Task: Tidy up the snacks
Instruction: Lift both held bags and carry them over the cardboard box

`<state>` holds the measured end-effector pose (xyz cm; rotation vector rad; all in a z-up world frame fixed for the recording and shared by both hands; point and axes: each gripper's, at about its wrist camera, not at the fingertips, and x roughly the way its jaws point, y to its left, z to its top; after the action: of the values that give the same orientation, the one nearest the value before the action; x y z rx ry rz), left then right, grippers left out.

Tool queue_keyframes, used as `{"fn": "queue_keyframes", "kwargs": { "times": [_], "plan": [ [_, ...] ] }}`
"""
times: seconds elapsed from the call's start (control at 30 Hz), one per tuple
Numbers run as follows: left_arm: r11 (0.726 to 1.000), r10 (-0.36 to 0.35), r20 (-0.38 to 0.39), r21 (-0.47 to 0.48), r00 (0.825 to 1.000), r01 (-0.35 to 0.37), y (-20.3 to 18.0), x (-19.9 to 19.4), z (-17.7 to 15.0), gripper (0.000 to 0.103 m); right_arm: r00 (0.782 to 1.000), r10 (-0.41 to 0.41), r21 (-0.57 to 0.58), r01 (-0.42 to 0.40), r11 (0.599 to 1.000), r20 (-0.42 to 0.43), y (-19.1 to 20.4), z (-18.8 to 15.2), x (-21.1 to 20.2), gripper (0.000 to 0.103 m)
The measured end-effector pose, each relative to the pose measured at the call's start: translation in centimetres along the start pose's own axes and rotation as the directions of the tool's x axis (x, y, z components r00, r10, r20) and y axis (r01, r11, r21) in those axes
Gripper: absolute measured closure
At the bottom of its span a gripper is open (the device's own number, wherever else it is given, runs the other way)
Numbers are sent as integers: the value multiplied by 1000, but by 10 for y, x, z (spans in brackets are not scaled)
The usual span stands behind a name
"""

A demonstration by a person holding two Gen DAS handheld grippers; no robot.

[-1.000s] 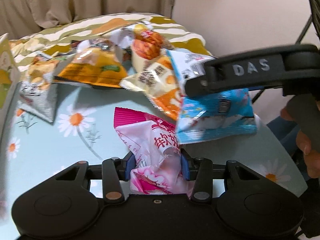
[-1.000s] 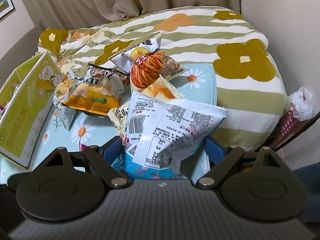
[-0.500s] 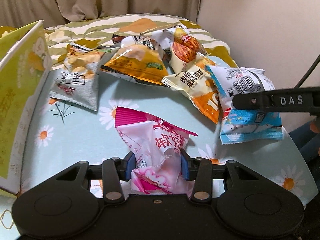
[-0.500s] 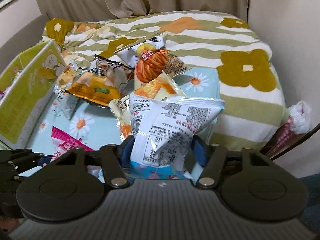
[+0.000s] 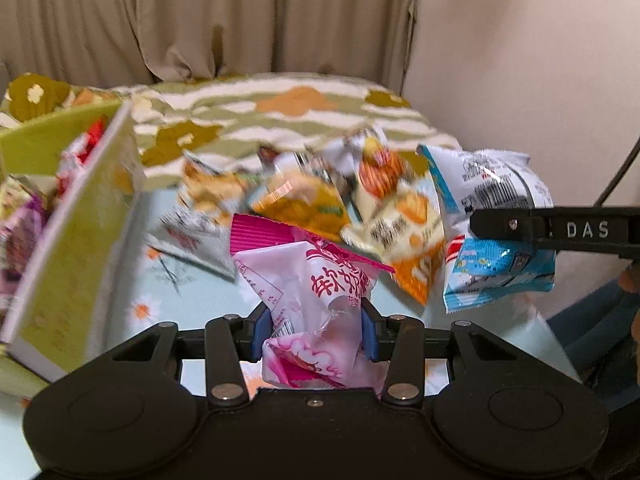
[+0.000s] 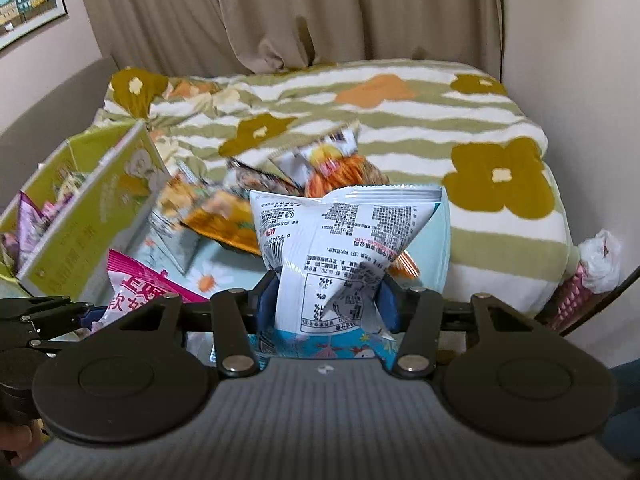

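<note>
My left claw [image 5: 316, 326] pinches a pink packet [image 5: 320, 300]; my right claw [image 6: 326, 300] pinches a blue-and-white packet [image 6: 344, 248] above the snack pile [image 5: 304, 200].

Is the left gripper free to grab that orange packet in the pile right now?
Probably not yet. The left gripper is shut on a pink packet, so its jaws are full. The orange packet lies uncovered just beyond, so the path looks open once the pink one is dropped.

The counter [image 5: 192, 312] has a pale blue cloth with daisy flowers. A heap of snack packets [image 5: 304, 200] lies on it at the far side, blurred. A yellow-green box [image 5: 76, 248] stands on its left part, with packets inside.
</note>
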<state>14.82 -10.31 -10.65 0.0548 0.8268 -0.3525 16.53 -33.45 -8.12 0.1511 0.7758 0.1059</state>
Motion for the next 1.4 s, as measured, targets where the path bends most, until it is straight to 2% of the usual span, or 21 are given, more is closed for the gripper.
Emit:
{"fn": "queue_keyframes", "kwargs": {
  "times": [0.27,0.53,0.83,0.93,1.07,1.27,1.4],
  "plan": [
    [995,80,102,-60,992,-75,35,-60,29,55,995,72,-29,-71,997,66,42,33,-23,37],
    [978,194,186,-114,963,-175,94,-114,54,55,973,192,-71,-184,980,130,109,70,-31,37],
    [963,254,230,-148,940,-224,181,-136,88,55,953,253,-121,-235,965,165,202,112,-14,37],
    [962,254,223,-157,941,-222,214,-131,98,55,953,260,-126,-242,962,158,233,122,2,37],
    [966,229,197,-163,953,-199,257,-115,112,55,958,250,-123,-233,965,143,270,133,27,37],
    [981,143,136,-150,980,-122,308,-71,132,55,977,180,-82,-171,982,113,310,143,61,37],
    [987,96,87,-134,992,-84,329,-37,138,55,988,122,-43,-118,992,92,321,143,80,37]
  ]
}}
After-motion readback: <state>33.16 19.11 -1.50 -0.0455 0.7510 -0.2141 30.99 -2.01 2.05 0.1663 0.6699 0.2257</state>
